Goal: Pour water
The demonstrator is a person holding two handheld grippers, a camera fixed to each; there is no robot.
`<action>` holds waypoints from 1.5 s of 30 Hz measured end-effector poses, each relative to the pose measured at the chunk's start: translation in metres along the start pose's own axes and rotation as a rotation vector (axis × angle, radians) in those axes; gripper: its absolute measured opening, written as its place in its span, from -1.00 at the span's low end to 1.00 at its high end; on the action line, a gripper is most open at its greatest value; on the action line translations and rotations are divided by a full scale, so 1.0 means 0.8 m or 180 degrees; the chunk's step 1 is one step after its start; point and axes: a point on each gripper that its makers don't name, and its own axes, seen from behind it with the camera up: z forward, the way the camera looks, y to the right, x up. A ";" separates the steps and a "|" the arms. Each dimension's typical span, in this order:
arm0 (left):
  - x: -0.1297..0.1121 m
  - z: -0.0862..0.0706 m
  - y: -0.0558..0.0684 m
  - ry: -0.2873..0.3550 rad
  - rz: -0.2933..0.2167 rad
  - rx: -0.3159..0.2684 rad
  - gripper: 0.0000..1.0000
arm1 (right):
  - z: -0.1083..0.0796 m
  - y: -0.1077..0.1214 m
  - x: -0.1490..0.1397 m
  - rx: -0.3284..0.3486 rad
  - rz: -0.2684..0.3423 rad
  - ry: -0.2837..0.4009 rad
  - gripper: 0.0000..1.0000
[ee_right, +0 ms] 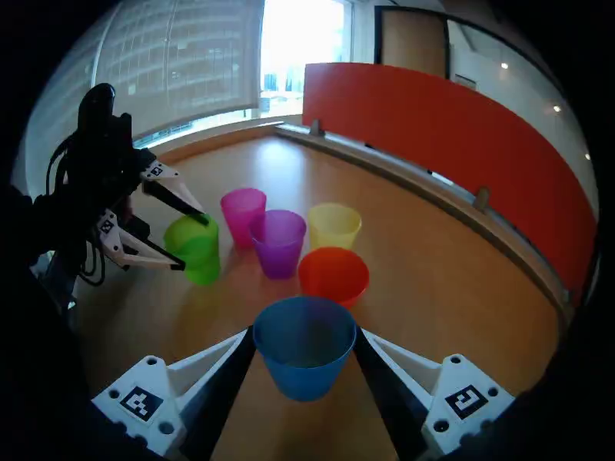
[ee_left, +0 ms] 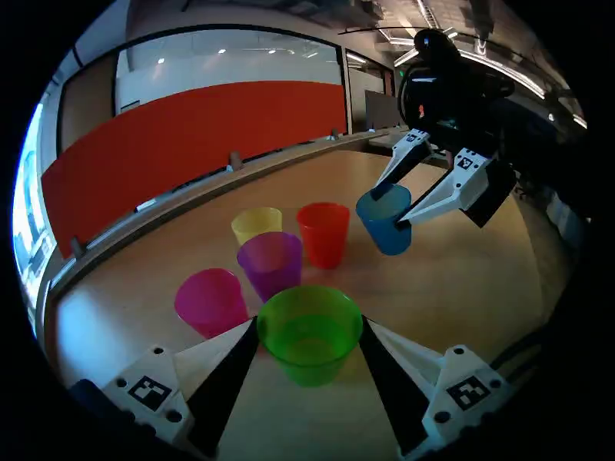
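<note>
**Two cups gripped, four standing between them**

The left gripper [ee_left: 307,330] has its jaws spread about a cup's width, and both fingers press on the sides of a green cup [ee_left: 310,346]. The cup is upright, long axis vertical and mouth up. In the right gripper view it seems to rest on the wooden tabletop [ee_left: 461,292].

The right gripper [ee_right: 305,338] grips a blue cup [ee_right: 304,365] in the same way, one finger on each side. This cup is also roughly upright with its mouth up. Whether it touches the tabletop cannot be told, nor whether either cup holds water.

There are six cups, one of each colour. The other four stand upright in a tight cluster on the middle of the tabletop, between the two held cups: an orange cup [ee_left: 324,230], a yellow cup [ee_left: 257,224], a purple cup [ee_left: 270,263] and a pink cup [ee_left: 210,301]. The orange cup is nearest the blue one, and the pink and purple cups are nearest the green one.

A red panel [ee_left: 192,138] runs along one long edge of the tabletop.
</note>
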 end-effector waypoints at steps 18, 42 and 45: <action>-0.009 0.000 -0.003 -0.0120 0.0030 -0.0022 0.78 | 0.012 0.002 -0.010 0.0032 -0.0045 -0.0086 0.85; -0.019 -0.007 -0.008 -0.0169 -0.0028 -0.0013 0.80 | 0.010 0.007 -0.029 -0.0008 0.0022 -0.0109 0.89; -0.020 -0.007 -0.009 -0.0176 -0.0030 -0.0006 0.81 | 0.009 0.007 -0.031 -0.0017 0.0023 -0.0110 0.89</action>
